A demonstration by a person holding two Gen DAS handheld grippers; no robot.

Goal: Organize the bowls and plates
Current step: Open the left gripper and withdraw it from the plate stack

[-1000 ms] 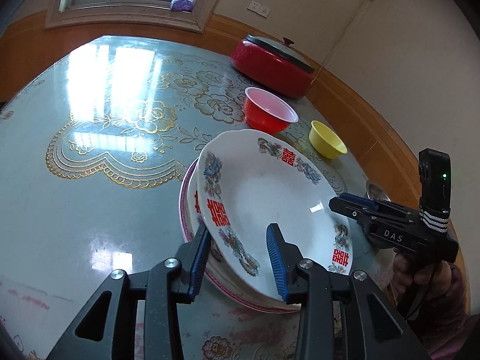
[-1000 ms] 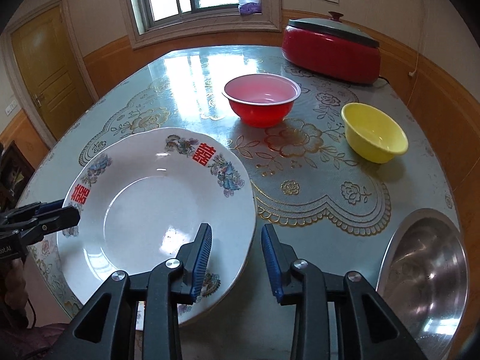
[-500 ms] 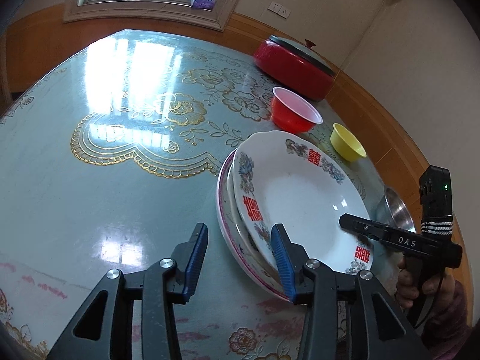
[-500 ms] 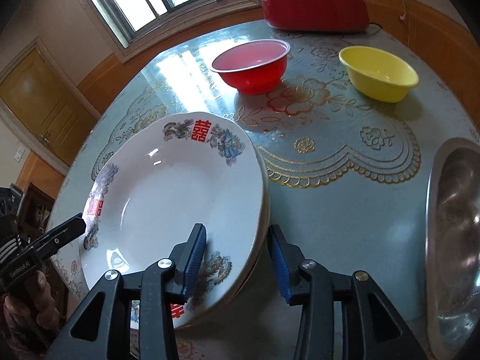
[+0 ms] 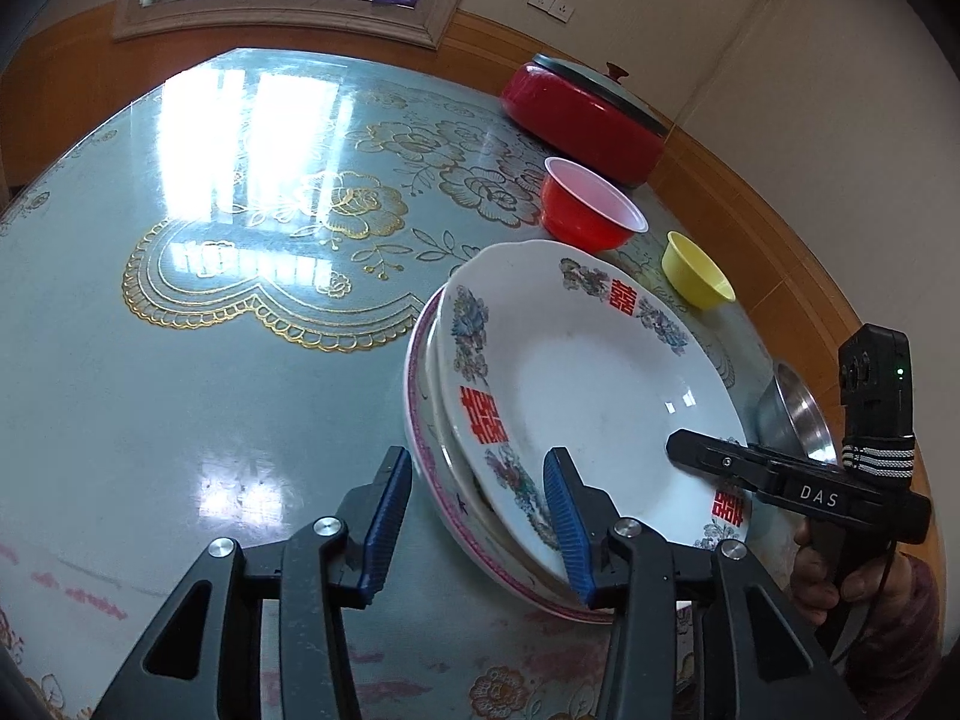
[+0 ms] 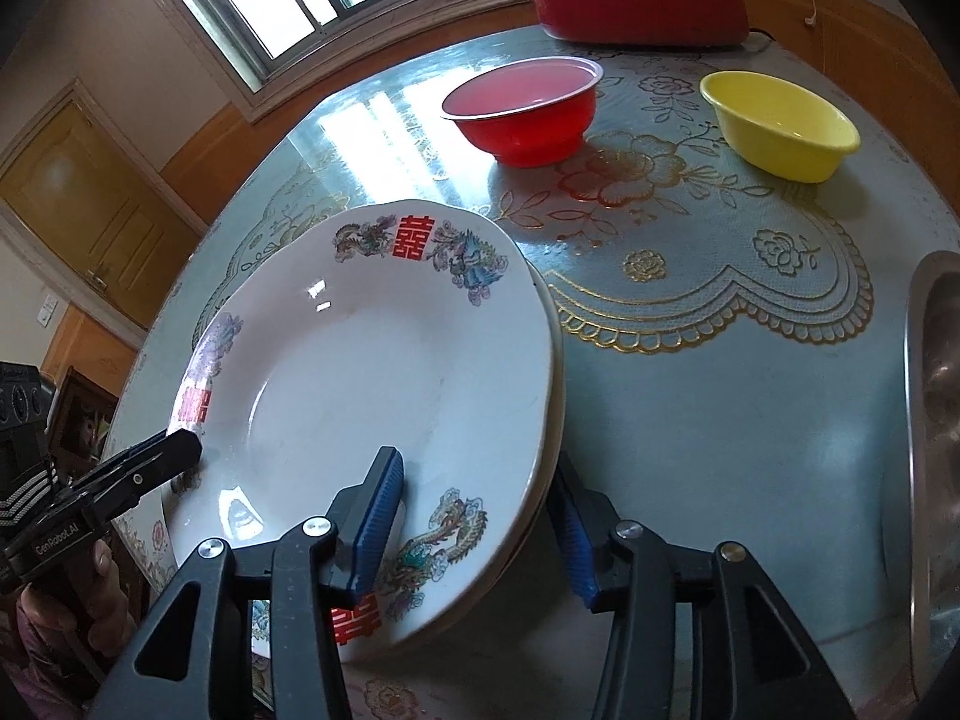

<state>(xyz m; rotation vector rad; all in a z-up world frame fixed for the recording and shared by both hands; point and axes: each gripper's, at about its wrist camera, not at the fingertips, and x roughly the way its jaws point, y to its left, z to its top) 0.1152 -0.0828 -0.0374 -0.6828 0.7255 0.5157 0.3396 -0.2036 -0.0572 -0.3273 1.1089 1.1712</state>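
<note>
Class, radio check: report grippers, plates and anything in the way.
Left gripper and right gripper open, jaws just widened, each straddling the plate stack's rim. Red bowl, yellow bowl clear beyond.

My left gripper (image 5: 477, 525) points steeply down, jaws apart after just opening, astride the near rim of the plates (image 5: 576, 396) with no pad pressing. My right gripper (image 6: 480, 525) tilts down likewise; its jaws have also just been opening and straddle the opposite rim loosely. A hand (image 5: 840, 570) grips the right handle; the other hand (image 6: 78, 606) grips the left one.
</note>
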